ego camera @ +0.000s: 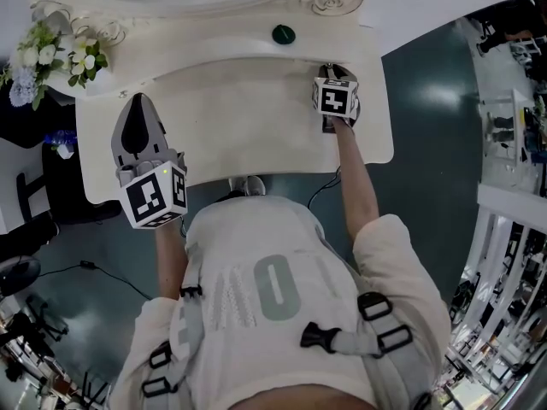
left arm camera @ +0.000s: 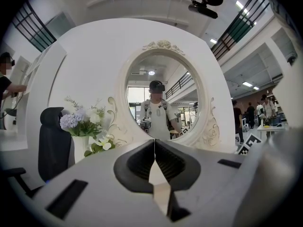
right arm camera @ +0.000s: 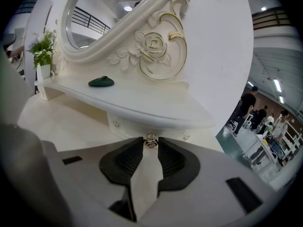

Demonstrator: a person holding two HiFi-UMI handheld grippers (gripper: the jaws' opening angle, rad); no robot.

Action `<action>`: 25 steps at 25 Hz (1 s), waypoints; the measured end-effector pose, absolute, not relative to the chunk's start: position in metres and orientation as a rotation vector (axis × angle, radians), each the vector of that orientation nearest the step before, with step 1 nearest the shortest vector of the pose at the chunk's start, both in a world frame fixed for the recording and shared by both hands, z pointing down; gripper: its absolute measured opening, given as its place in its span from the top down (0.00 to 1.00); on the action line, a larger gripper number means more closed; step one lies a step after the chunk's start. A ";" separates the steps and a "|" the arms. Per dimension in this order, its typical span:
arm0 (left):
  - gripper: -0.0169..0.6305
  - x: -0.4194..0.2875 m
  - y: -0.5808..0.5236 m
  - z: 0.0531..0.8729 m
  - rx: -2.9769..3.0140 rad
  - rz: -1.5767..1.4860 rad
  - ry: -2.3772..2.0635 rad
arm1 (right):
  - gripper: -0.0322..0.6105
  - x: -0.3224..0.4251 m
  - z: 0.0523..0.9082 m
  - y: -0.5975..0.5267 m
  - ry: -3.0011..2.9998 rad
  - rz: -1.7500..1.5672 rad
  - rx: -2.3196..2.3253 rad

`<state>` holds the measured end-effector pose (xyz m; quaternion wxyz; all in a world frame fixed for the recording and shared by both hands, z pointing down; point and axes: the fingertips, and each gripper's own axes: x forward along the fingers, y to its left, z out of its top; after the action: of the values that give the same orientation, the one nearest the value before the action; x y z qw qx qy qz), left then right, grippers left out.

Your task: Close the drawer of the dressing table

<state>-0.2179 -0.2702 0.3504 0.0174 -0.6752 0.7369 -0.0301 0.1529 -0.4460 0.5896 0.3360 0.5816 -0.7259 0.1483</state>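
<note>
The white dressing table (ego camera: 222, 118) has a raised shelf under its oval mirror. A small drawer (right arm camera: 135, 126) sits beneath that shelf at the right end; its front lies just under the shelf edge. My right gripper (right arm camera: 151, 143) points down at it, its dark pads shut on the drawer's small metal knob (right arm camera: 151, 140). From the head view the right gripper (ego camera: 333, 69) is at the table's back right. My left gripper (ego camera: 138, 101) hovers over the table's left part, shut with nothing in it; its tips (left arm camera: 154, 143) meet in front of the mirror.
A dark green object (ego camera: 284, 34) lies on the shelf, left of the drawer. A vase of flowers (ego camera: 60, 58) stands at the table's left end. A black chair (left arm camera: 54, 143) is beside the table. People stand far off at the right (right arm camera: 251, 105).
</note>
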 end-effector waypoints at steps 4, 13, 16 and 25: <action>0.94 -0.217 -0.268 0.348 -2.098 -0.088 2.284 | 0.79 0.153 0.590 -0.448 -1.900 0.382 1.518; 0.94 -0.217 -0.257 0.342 -2.093 -0.072 2.271 | 0.76 0.150 0.570 -0.432 -1.930 0.337 1.538; 0.94 -0.214 -0.253 0.340 -2.099 -0.051 2.261 | 0.76 0.150 0.545 -0.424 -1.959 0.282 1.555; 0.94 -0.205 -0.246 0.329 -2.119 -0.001 2.210 | 0.78 0.115 0.423 -0.392 -2.202 0.114 1.723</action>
<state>-0.2052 -0.2457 0.3292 0.0401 -0.6916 0.7212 -0.0003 0.1149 -0.3919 0.4228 0.1707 0.6066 -0.7754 0.0403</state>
